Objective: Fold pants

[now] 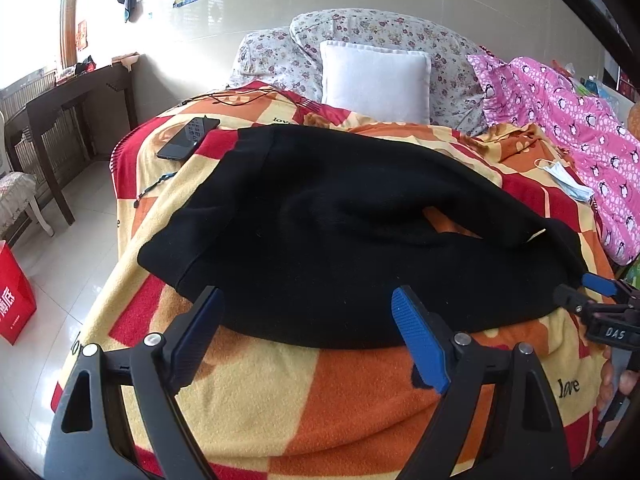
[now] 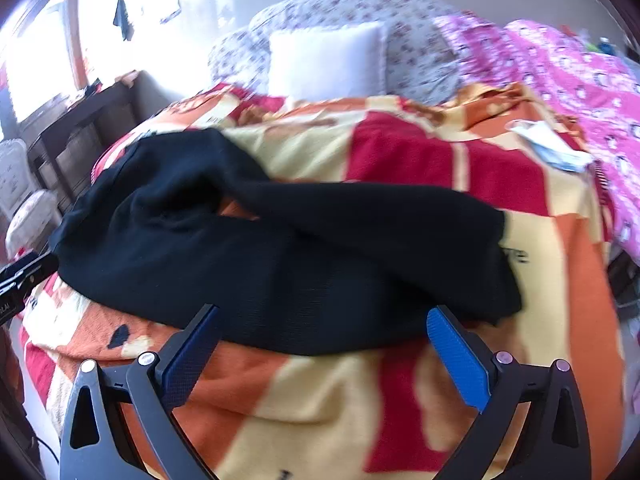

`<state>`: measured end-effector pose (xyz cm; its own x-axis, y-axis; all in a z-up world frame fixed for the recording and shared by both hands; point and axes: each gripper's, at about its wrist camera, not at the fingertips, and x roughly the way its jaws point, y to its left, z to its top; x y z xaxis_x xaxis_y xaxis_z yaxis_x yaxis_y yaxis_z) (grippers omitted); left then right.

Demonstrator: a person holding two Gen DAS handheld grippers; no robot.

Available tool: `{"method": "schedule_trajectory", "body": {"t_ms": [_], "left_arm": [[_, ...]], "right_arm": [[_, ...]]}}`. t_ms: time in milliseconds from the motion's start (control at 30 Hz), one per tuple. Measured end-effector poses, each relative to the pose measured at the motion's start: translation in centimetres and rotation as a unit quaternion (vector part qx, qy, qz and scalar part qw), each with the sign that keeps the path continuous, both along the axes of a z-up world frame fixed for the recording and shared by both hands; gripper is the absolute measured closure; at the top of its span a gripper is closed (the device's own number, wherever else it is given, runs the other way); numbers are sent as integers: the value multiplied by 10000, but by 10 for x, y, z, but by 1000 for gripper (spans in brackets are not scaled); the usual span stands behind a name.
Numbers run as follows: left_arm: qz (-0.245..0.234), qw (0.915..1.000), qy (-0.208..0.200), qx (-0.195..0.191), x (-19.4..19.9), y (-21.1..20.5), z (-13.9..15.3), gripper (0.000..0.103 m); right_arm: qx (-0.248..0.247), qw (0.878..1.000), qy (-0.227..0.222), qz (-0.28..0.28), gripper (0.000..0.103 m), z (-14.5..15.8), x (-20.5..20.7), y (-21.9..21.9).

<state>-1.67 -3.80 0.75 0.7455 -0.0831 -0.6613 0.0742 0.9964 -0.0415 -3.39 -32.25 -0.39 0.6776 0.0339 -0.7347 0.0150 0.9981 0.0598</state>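
Note:
Black pants (image 1: 340, 232) lie across a red, orange and yellow blanket (image 1: 256, 392) on a bed, roughly folded over with a gap showing blanket between the layers. My left gripper (image 1: 306, 300) is open, its jaws wide apart at the pants' near edge, holding nothing. My right gripper (image 2: 322, 316) is open too, at the near edge of the pants (image 2: 280, 248) further right. It also shows at the right edge of the left wrist view (image 1: 596, 300). The right wrist view is blurred.
A black phone (image 1: 188, 138) and a cable lie on the blanket at far left. A white pillow (image 1: 374, 80), floral pillows and a pink quilt (image 1: 572, 128) are at the back and right. A face mask (image 1: 564, 176) lies by the quilt. A dark table (image 1: 60, 120) stands left.

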Motion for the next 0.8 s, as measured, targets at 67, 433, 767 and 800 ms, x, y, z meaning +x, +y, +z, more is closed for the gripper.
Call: {"method": "schedule_trajectory", "body": {"t_ms": [67, 433, 767, 800], "left_arm": [[30, 10000, -1, 16, 4, 0, 0, 17], [117, 9999, 82, 39, 23, -1, -8, 17], [258, 9994, 237, 66, 42, 4, -20, 17], [270, 9993, 256, 65, 43, 5, -20, 17]], "right_arm": [[-44, 9999, 25, 96, 3, -2, 9, 7], [-148, 9996, 185, 170, 3, 4, 57, 10], [-515, 9971, -138, -542, 2, 32, 141, -32], [-514, 9967, -108, -613, 2, 32, 149, -37]]}}
